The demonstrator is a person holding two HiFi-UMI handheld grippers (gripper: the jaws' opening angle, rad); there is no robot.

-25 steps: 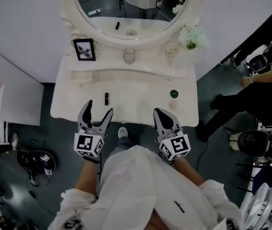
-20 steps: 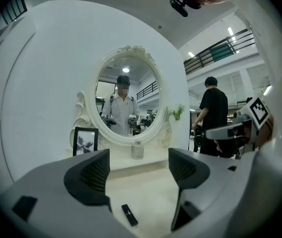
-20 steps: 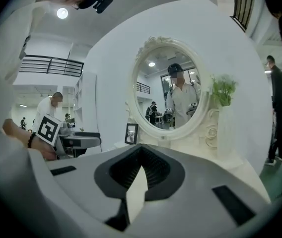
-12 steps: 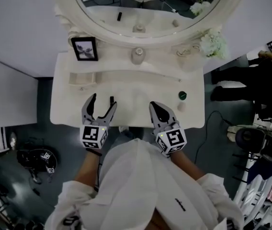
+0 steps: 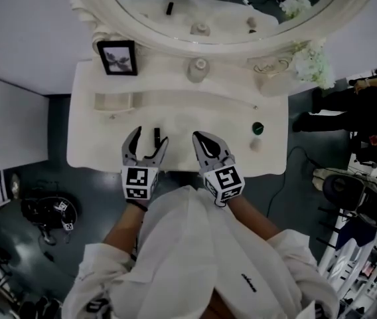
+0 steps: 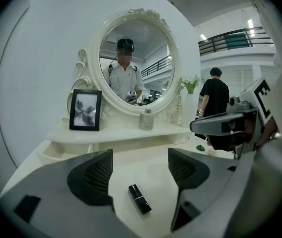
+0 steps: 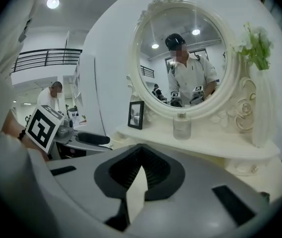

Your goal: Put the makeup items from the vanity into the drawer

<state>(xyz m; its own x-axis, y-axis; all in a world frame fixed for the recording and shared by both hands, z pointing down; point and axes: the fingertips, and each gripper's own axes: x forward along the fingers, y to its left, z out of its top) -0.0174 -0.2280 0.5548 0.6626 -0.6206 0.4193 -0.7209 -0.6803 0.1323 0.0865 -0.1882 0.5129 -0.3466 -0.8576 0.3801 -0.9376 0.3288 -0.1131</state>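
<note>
Grey curved shells with dark ribbed pads on the left tool [image 5: 149, 138] and the right tool [image 5: 200, 138], each carrying a white cube [image 5: 140, 182] with black square markers. The person wears a loose white shirt [image 5: 195, 258] with a small dark logo [image 5: 248, 281].

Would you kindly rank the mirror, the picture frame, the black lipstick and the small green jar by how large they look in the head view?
1. mirror
2. picture frame
3. black lipstick and green jar: both tiny, too alike to rank.
</note>
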